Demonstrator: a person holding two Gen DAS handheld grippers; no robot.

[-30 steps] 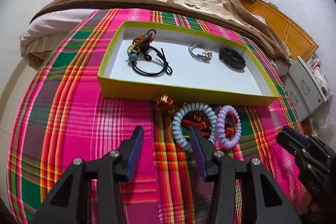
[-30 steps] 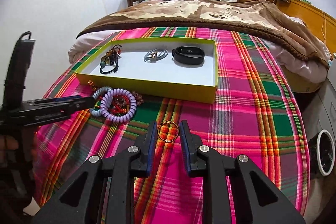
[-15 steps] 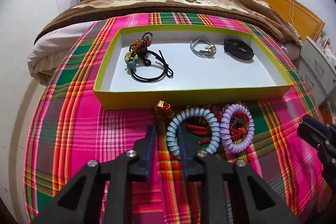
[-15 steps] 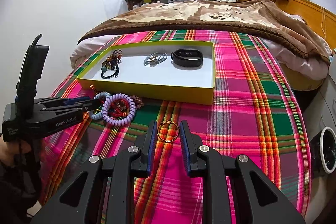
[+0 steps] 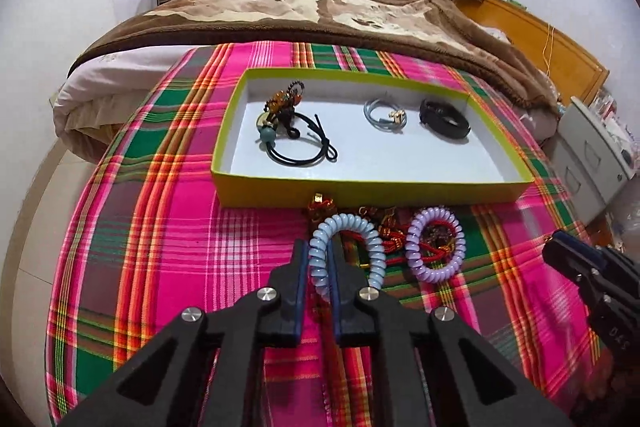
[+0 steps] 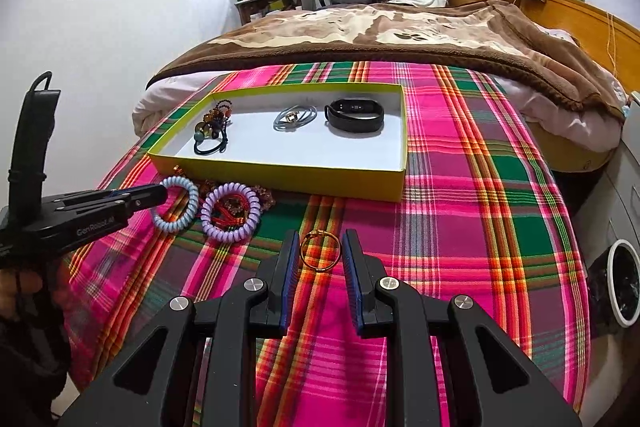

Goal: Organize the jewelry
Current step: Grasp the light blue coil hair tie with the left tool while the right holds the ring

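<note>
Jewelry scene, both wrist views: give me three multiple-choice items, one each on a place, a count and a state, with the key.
1. Where does the gold ring lie?
A. in the box
B. on the plaid cloth, between the right tool's fingers
C. on the brown blanket

2. How many spiral coil bands lie outside the box?
A. two
B. four
C. none

3. What is the left tool doing?
A. standing wide open
B. gripping the black band
C. closed on the blue coil band

Key: B, the ring rests on cloth between the pads; A, one blue, one purple; C, the pads pinch the blue coil.

Shallow green cardboard tray (image 6: 280,173) on plaid cloth (image 6: 460,227); before it, lilac coiled hair tie (image 6: 230,213), thin gold bangle (image 6: 321,251) rightward.
</note>
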